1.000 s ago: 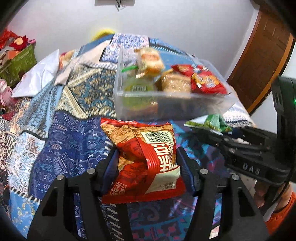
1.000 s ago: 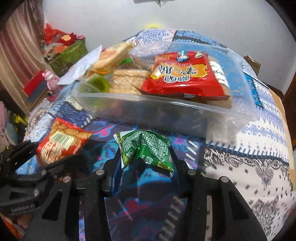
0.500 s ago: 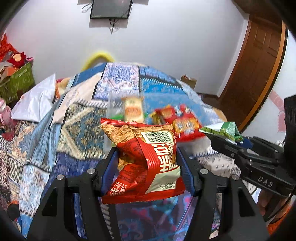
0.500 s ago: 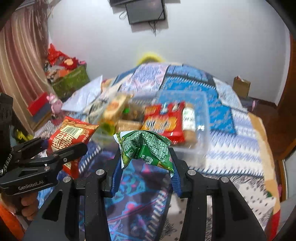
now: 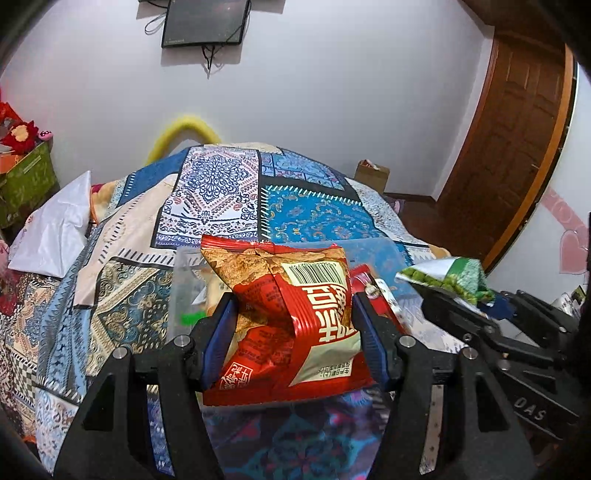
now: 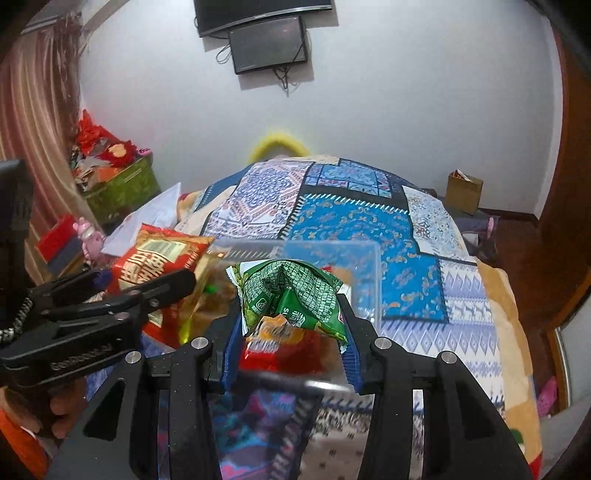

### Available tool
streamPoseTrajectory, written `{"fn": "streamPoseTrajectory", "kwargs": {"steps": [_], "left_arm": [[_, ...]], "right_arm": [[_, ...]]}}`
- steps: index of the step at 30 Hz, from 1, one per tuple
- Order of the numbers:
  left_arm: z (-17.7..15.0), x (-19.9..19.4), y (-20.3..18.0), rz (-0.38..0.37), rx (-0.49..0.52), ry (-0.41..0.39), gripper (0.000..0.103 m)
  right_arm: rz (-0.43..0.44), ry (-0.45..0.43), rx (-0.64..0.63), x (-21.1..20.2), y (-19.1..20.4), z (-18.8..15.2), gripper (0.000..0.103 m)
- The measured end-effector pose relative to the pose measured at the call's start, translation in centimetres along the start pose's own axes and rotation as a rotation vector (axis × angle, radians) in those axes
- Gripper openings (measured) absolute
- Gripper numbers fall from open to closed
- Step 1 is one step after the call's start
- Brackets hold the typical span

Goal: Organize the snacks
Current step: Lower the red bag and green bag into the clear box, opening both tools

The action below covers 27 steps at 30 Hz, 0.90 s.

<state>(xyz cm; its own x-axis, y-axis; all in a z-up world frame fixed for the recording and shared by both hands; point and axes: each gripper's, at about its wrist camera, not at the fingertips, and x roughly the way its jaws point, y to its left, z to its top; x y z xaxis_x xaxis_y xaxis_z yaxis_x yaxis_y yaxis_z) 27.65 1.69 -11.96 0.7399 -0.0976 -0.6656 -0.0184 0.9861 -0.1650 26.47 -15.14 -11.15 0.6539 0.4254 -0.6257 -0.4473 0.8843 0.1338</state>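
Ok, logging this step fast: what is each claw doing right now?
Left claw: closed on the red snack bag.
Right claw: closed on the green snack bag.

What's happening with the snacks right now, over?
Left gripper clamps red snack bag. Right gripper clamps green snack bag. Clear bin just ahead. Nothing blocking.

Each camera sits just behind its own claw and looks forward and downward along the fingers, down the length of the bed (image 5: pixel 314 218) toward the white far wall. The left wrist view has the left claw (image 5: pixel 291 325) close in its foreground, the right wrist view the right claw (image 6: pixel 291 325). Both share the clear bin (image 6: pixel 365 266), the wall screen (image 5: pixel 203 22) and each other's claw at the frame edge.
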Motion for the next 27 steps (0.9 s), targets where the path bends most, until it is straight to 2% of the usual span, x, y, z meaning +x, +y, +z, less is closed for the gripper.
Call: {"fn": "streamPoseTrajectory", "kwargs": {"steps": [8, 12, 20, 27], "left_arm": [[0.7, 3.3, -0.7, 0.029, 0.028, 0.033, 0.062], [0.9, 4.4, -0.7, 0.050, 0.033, 0.043, 0.062], [1.0, 3.9, -0.1, 0.034, 0.026, 0.028, 0.063], [1.3, 1.9, -0.2, 0.018, 0.020, 0.007, 0.063]], "right_arm": [[-0.021, 0.015, -0.001, 2.6, -1.1, 1.8, 0.042], [-0.005, 0.042, 0.024, 4.2, -1.7, 1.9, 0.042], [0.006, 0.121, 0.055, 6.1, -2.6, 1.3, 0.051], [0.023, 0.107, 0.046, 4.6, -2.2, 1.3, 0.052]]}}
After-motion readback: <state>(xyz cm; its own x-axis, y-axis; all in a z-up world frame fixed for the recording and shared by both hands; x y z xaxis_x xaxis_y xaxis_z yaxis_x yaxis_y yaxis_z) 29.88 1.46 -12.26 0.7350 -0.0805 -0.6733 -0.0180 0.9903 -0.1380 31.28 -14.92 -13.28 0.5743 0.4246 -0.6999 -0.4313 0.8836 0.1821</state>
